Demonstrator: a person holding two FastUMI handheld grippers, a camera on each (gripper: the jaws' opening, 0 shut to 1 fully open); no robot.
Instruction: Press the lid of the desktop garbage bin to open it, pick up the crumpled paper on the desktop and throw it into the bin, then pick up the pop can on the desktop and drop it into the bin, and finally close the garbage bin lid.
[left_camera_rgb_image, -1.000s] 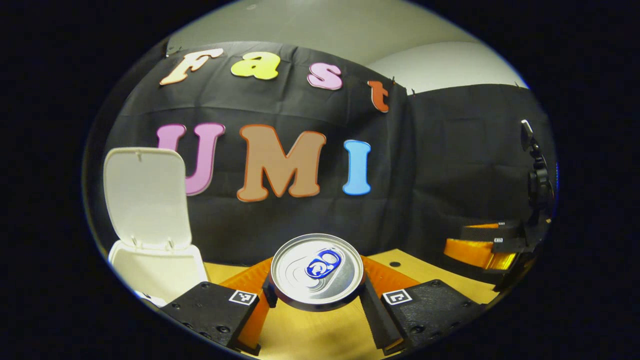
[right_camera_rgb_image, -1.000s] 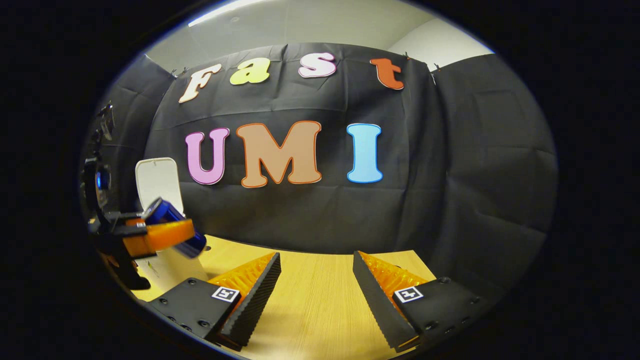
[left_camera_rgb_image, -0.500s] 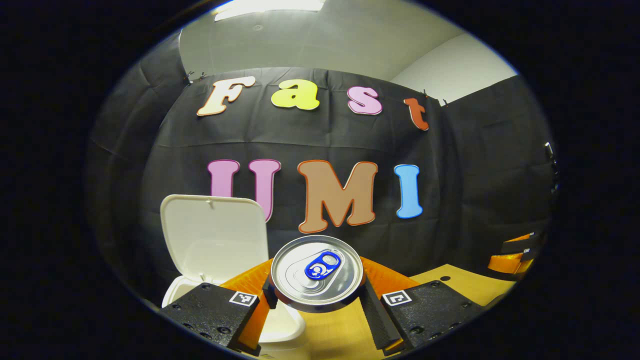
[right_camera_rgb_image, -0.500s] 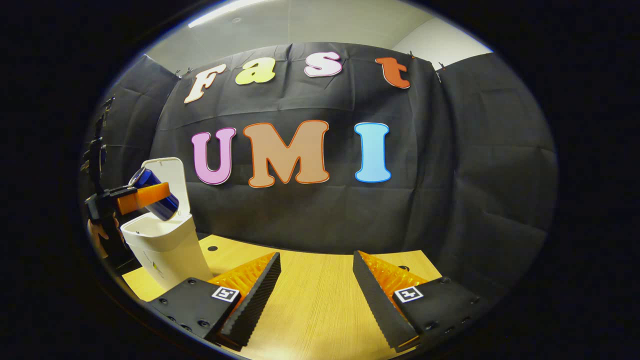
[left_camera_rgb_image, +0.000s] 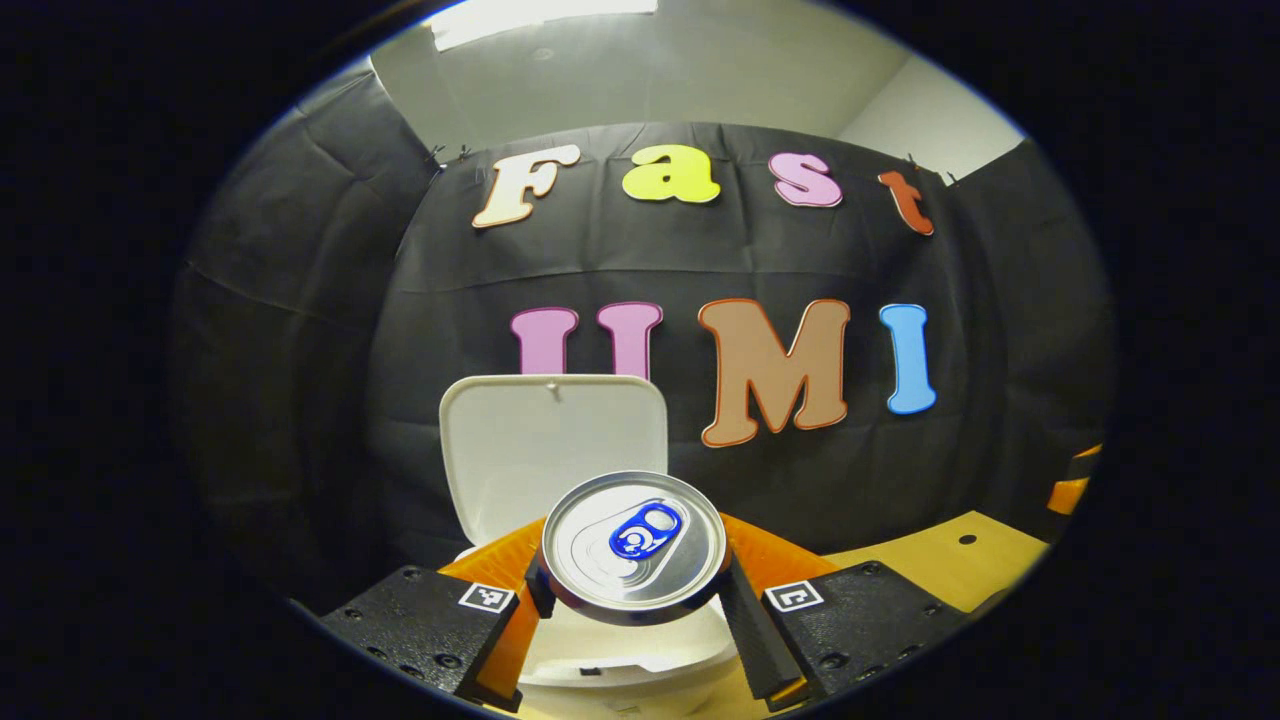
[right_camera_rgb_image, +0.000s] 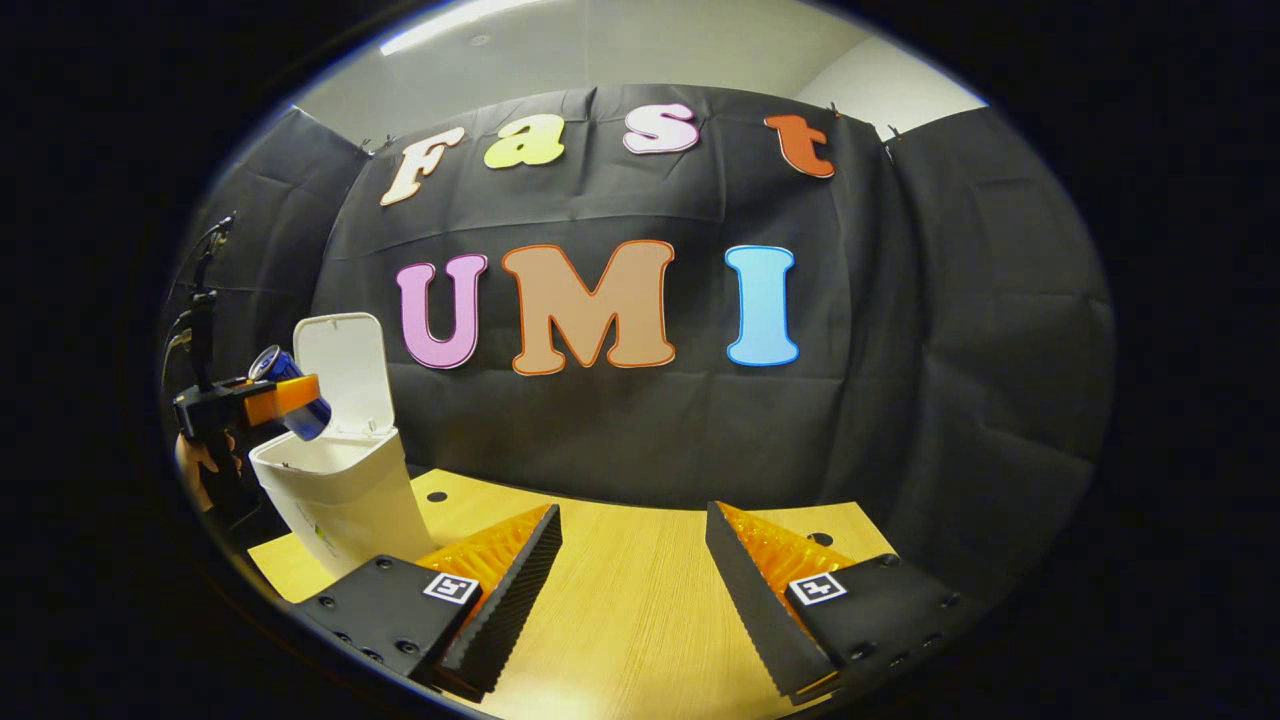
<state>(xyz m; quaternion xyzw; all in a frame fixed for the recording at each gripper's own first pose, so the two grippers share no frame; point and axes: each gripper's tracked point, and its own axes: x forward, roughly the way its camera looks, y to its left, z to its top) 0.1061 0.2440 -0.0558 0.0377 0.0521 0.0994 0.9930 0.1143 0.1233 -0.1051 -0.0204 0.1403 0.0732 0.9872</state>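
My left gripper (left_camera_rgb_image: 634, 590) is shut on the pop can (left_camera_rgb_image: 633, 545), whose silver top with a blue tab faces the camera. Right behind and below the can stands the white garbage bin (left_camera_rgb_image: 620, 665) with its lid (left_camera_rgb_image: 553, 440) raised upright. In the right gripper view the blue pop can (right_camera_rgb_image: 290, 393) hangs tilted over the bin's open mouth (right_camera_rgb_image: 325, 460), held by the left gripper (right_camera_rgb_image: 262, 398) with a hand (right_camera_rgb_image: 200, 465) behind it. My right gripper (right_camera_rgb_image: 632, 560) stands open above the wooden table (right_camera_rgb_image: 620, 620), nothing between its fingers.
The wooden table (left_camera_rgb_image: 940, 565) has small round holes (right_camera_rgb_image: 436, 496) in its top near the bin and at the right. Black cloth walls close the booth behind and at both sides.
My left gripper has carried the can leftward and up until it hangs over the open bin, which now sits centred behind the can. The right gripper has barely moved.
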